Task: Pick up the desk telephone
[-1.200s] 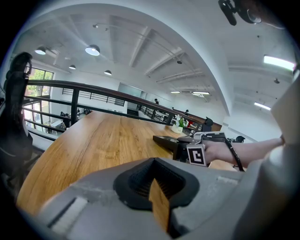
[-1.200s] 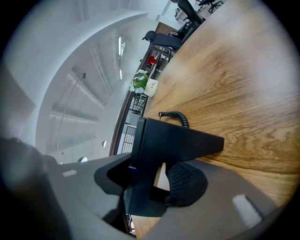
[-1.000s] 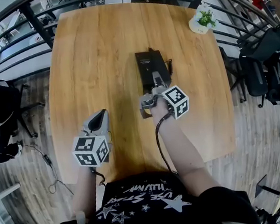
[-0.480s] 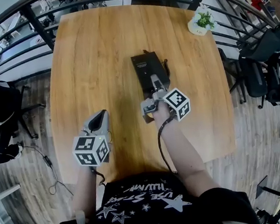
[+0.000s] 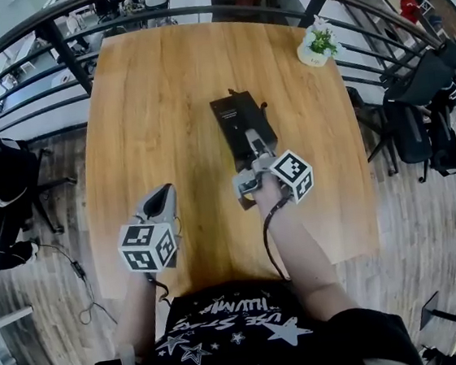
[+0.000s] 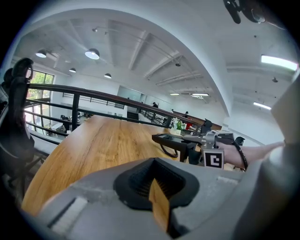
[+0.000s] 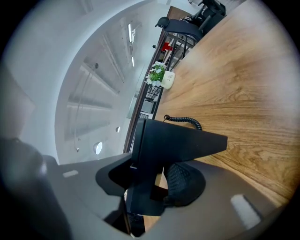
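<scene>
The black desk telephone (image 5: 241, 117) hangs above the wooden table (image 5: 154, 104), with my right gripper (image 5: 255, 143) shut on its near end. In the right gripper view the phone's body (image 7: 173, 145) fills the space between the jaws, pressed by the dark pads, and its coiled cord (image 7: 183, 120) trails toward the table. The left gripper view shows the phone (image 6: 176, 138) raised off the wood, held from the right. My left gripper (image 5: 162, 195) hovers over the table's near left part, jaws together and holding nothing.
A small white pot with a green plant (image 5: 315, 45) stands at the table's far right corner. A dark metal railing (image 5: 56, 42) curves round the far side. Office chairs (image 5: 417, 115) stand on the floor to the right of the table.
My right gripper has risen with the telephone, which has come up off the tabletop and turned slightly. The left gripper has stayed in place.
</scene>
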